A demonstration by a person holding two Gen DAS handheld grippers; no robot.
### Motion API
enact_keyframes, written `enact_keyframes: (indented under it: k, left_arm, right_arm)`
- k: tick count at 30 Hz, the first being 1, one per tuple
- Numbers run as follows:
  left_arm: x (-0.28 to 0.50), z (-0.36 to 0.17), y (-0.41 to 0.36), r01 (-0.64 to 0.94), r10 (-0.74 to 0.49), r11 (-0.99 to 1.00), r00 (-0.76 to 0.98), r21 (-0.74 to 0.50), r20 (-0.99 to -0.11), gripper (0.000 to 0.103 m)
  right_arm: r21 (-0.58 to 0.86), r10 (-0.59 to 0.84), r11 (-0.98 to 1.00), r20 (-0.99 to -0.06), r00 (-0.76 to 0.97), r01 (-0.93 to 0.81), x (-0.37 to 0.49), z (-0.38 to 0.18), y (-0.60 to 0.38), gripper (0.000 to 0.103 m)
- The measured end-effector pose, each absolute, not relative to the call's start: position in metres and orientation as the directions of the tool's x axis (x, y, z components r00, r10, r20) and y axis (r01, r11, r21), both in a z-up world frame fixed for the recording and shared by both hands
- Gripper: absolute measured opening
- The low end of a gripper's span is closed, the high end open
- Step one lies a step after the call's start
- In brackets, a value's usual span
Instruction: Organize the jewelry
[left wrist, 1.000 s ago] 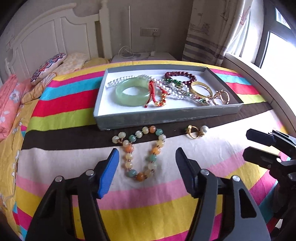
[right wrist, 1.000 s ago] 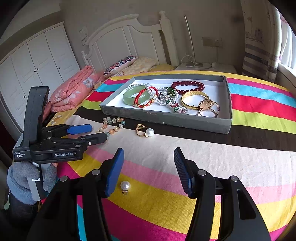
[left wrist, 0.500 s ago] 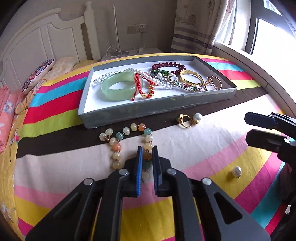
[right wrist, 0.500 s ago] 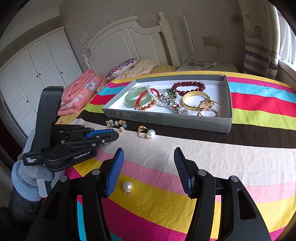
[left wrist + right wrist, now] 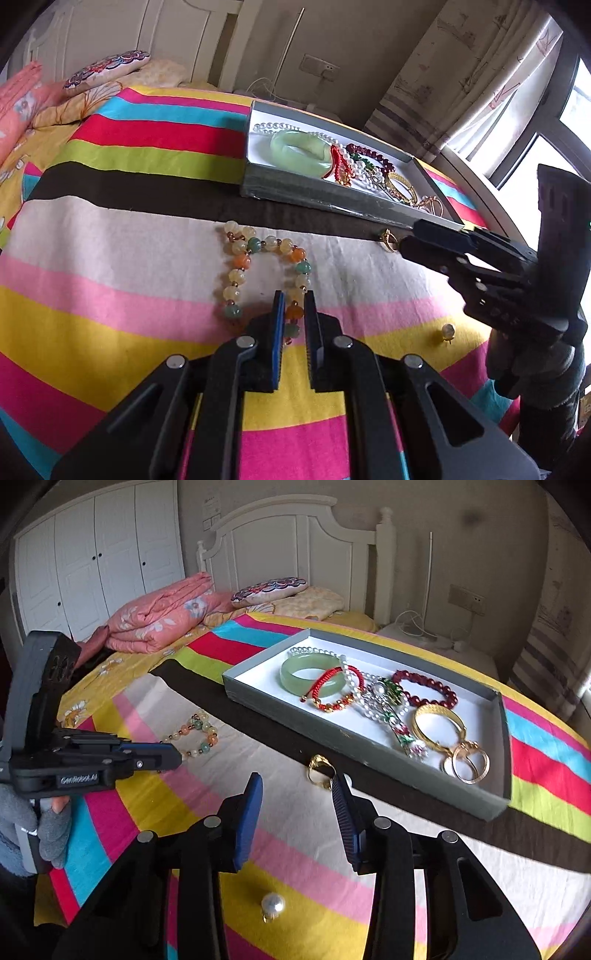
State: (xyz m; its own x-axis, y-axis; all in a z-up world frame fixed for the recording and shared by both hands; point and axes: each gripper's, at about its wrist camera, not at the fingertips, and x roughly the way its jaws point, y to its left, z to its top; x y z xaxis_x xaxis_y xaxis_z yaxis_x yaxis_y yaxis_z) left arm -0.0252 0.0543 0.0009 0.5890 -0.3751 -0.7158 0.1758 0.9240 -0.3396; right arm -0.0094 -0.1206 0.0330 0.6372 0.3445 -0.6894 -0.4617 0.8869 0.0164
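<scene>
Left wrist view: the left gripper (image 5: pixel 294 314) pinches an orange bead of the multicoloured stone-bead bracelet (image 5: pixel 258 269) lying on the striped bedspread (image 5: pixel 110 258), near the grey cardboard tray (image 5: pixel 295 190).

Right wrist view: the right gripper (image 5: pixel 295 808) – jaws just narrowing, nothing gripped – points at a gold ring (image 5: pixel 320 768) beside the tray.

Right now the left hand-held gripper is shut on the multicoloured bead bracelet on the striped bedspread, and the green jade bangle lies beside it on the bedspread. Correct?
One detail is wrong. The green jade bangle lies inside the grey tray, not on the striped bedspread, as the right wrist view shows. The left hand-held gripper is shut on the multicoloured bead bracelet.
</scene>
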Motion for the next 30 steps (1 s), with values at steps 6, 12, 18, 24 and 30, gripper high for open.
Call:
enact_keyframes:
  k: [6, 12, 18, 24, 30]
  left_arm:
    - [-0.027, 0.0, 0.057, 0.177, -0.387, 0.919, 0.587, -0.353, -0.711, 0.01]
    - [-0.026, -0.001, 0.057, 0.179, -0.392, 0.916, 0.586, -0.359, -0.709, 0.011]
    - [-0.026, -0.001, 0.056, 0.181, -0.394, 0.915, 0.585, -0.36, -0.708, 0.012]
    - [-0.027, 0.0, 0.054, 0.185, -0.4, 0.913, 0.584, -0.364, -0.706, 0.014]
    - [-0.028, 0.001, 0.052, 0.191, -0.403, 0.912, 0.583, -0.363, -0.705, 0.017]
  right_arm:
    - [0.048, 0.327, 0.887, -0.768, 0.551, -0.46, 0.033, 0.013, -0.109, 0.036]
    - [0.05, 0.329, 0.886, -0.771, 0.546, -0.462, 0.021, 0.012, -0.119, 0.036]
    - [0.013, 0.308, 0.892, -0.749, 0.587, -0.452, 0.015, 0.018, -0.12, 0.036]
    - [-0.012, 0.269, 0.896, -0.782, 0.562, -0.444, 0.027, 0.011, -0.115, 0.036]
    - [-0.022, 0.266, 0.892, -0.783, 0.562, -0.452, 0.027, 0.01, -0.112, 0.035]
